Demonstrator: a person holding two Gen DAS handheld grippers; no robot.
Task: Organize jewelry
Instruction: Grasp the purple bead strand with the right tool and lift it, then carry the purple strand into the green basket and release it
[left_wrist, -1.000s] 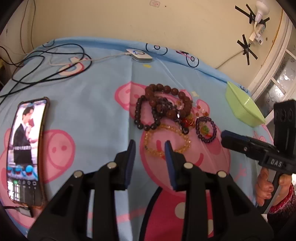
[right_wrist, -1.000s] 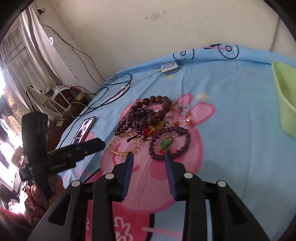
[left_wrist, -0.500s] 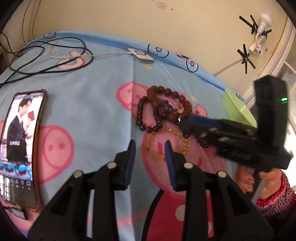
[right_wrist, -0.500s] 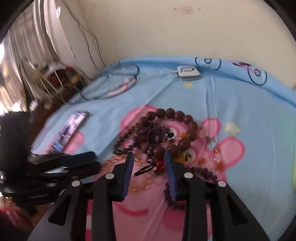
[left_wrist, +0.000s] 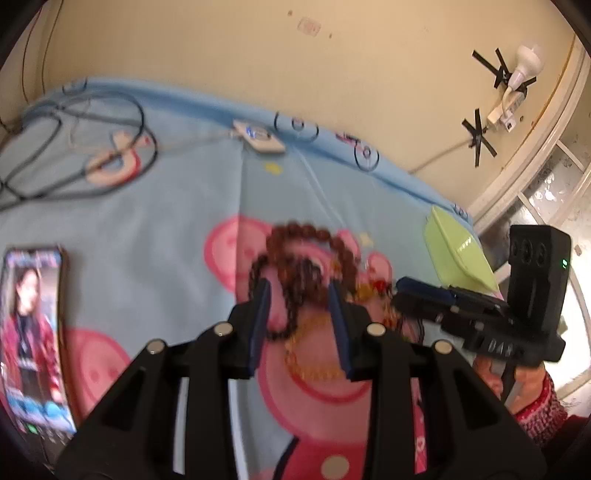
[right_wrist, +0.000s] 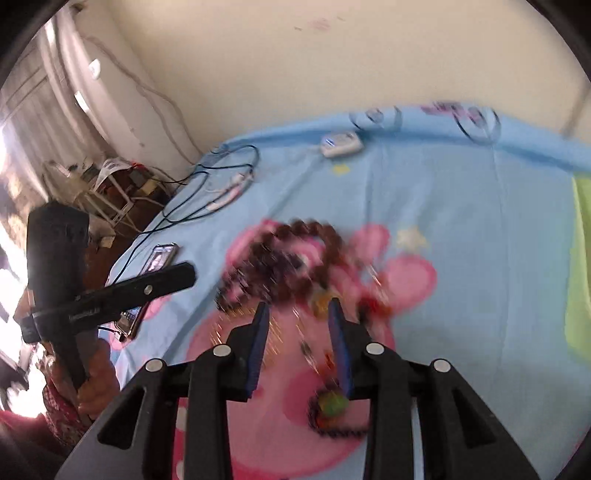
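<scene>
A tangled pile of bead bracelets (left_wrist: 306, 258) lies on the blue cartoon-print cloth (left_wrist: 177, 229): brown and dark beads, with an amber bracelet (left_wrist: 310, 354) nearest me. My left gripper (left_wrist: 300, 310) hovers just in front of the pile, jaws a little apart with nothing between them. In the right wrist view the blurred pile (right_wrist: 295, 254) sits past my right gripper (right_wrist: 299, 325), which is also narrowly open and holds nothing. A purple bracelet with a green charm (right_wrist: 328, 406) lies under its right finger. Each gripper shows in the other's view, the right one (left_wrist: 410, 291) beside the pile.
A lit phone (left_wrist: 29, 332) lies at the left of the cloth, with dark cables (left_wrist: 74, 166) and a small white device (left_wrist: 258, 140) at the back. A light green tray (left_wrist: 458, 258) stands at the right edge. A wall rises behind.
Both grippers have moved forward and risen slightly over the beads. The right one swung in from the right toward the pile, then drew back. The picture is now motion-blurred; jaw gaps are unchanged.
</scene>
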